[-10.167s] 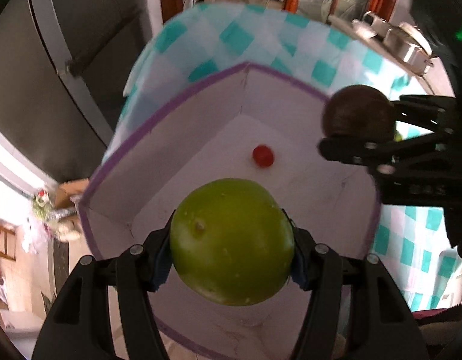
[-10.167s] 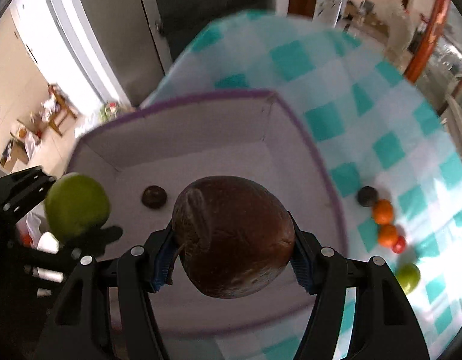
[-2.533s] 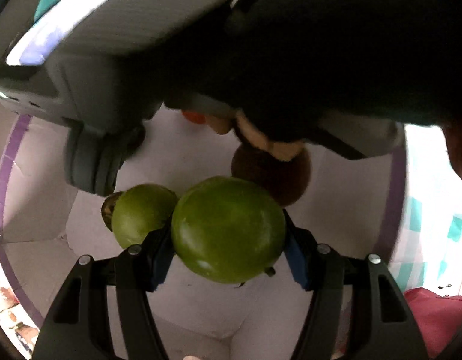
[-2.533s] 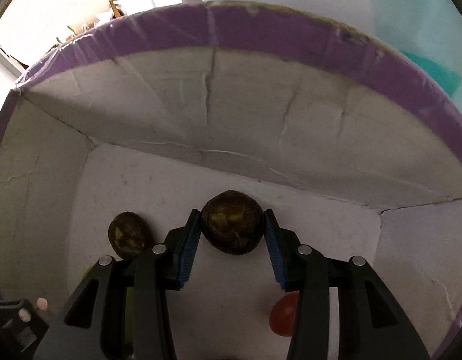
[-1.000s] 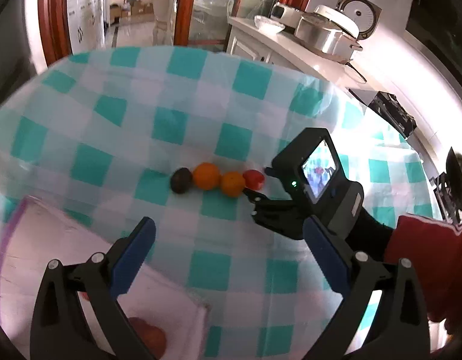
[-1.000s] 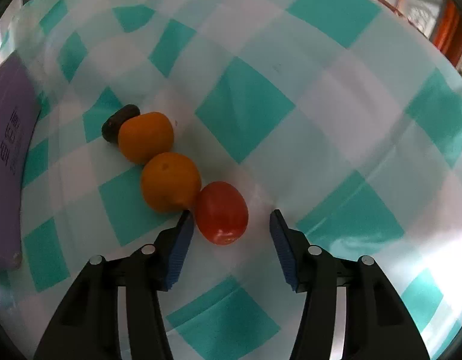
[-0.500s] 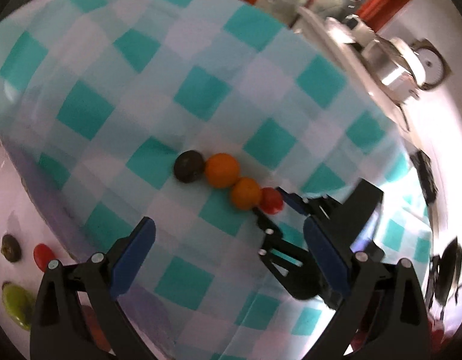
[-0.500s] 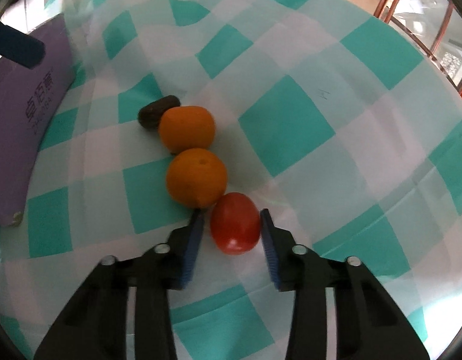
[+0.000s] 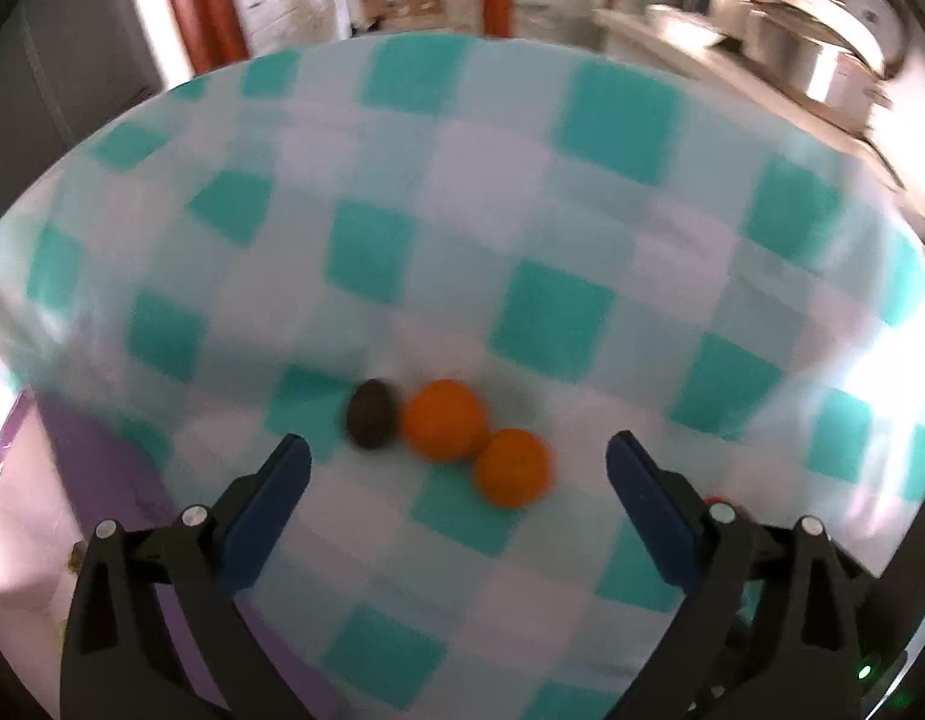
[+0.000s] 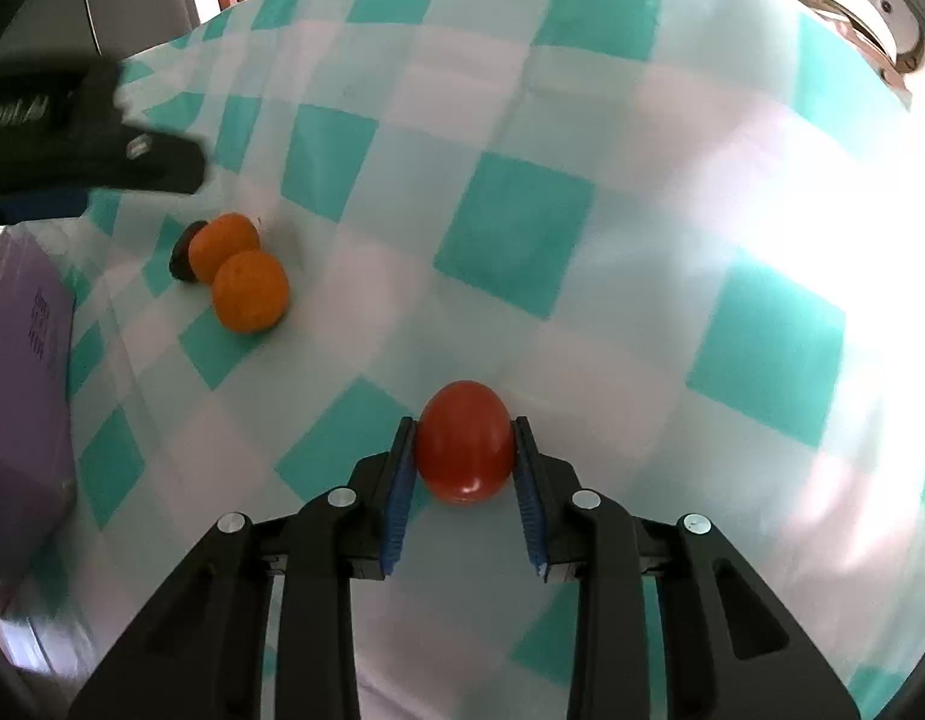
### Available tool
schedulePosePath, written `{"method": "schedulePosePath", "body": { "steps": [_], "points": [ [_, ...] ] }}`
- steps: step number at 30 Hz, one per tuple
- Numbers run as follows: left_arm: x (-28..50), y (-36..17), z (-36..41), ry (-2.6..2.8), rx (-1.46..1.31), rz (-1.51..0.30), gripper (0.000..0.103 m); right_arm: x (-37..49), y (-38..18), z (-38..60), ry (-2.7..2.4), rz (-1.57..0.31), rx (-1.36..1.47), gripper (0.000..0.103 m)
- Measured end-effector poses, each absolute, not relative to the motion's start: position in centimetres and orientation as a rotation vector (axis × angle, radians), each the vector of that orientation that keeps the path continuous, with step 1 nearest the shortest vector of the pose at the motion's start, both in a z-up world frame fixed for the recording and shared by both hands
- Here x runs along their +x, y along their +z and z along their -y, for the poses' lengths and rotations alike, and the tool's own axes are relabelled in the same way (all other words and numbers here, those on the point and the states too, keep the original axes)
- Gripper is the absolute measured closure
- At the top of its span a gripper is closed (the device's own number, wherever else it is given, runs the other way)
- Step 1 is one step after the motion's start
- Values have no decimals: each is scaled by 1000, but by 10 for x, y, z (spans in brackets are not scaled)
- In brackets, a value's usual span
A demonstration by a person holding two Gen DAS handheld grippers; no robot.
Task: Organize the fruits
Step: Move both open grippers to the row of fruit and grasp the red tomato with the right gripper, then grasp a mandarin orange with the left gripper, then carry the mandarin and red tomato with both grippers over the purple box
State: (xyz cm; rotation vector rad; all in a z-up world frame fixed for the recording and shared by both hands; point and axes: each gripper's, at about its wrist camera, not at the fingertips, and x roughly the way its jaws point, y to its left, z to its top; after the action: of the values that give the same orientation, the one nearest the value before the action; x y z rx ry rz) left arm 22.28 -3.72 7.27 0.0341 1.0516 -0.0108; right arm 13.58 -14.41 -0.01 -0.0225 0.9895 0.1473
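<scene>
R tongs (image 10: 462,468): pinching small red oval tomato (image 10: 464,441); carry level, gentle squeeze.
L tongs (image 9: 459,468): spread, empty; centre over round orange citrus (image 9: 443,419).

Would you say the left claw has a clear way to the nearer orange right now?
Probably yes: the left claw is open and empty, the nearer orange lies between its fingers' line, with nothing over it.

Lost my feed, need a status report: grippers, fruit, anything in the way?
Right gripper shut on red tomato. Left gripper open, above two oranges and dark fruit. Nothing in the way.
</scene>
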Motion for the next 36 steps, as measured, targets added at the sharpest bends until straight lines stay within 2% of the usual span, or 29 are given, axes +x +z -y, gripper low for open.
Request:
{"method": "schedulePosePath", "body": {
  "steps": [2, 6, 14, 17, 20, 21, 29, 36],
  "points": [
    [225, 55, 41, 13, 5, -1123, 5, 130, -8, 153, 149, -989, -21, 72],
    [234, 12, 38, 55, -89, -1193, 19, 142, -2, 152, 148, -981, -8, 72],
    [260, -11, 36, 140, -75, -1122, 20, 127, -2, 168, 154, -964, -5, 72],
    [253, -9, 39, 104, -26, -1096, 34, 125, -2, 168, 145, -965, 2, 72],
    [242, -7, 41, -1, 38, -1059, 58, 126, -2, 166, 128, -973, 18, 72],
    [240, -7, 42, -34, 65, -1055, 62, 127, -1, 166, 125, -975, 21, 72],
    [226, 5, 30, -185, 29, -1141, 63, 132, 5, 169, 97, -1026, 107, 72],
    [232, 57, 29, -187, 90, -1069, 63, 161, 18, 155, 119, -1113, 58, 72]
  ]
}}
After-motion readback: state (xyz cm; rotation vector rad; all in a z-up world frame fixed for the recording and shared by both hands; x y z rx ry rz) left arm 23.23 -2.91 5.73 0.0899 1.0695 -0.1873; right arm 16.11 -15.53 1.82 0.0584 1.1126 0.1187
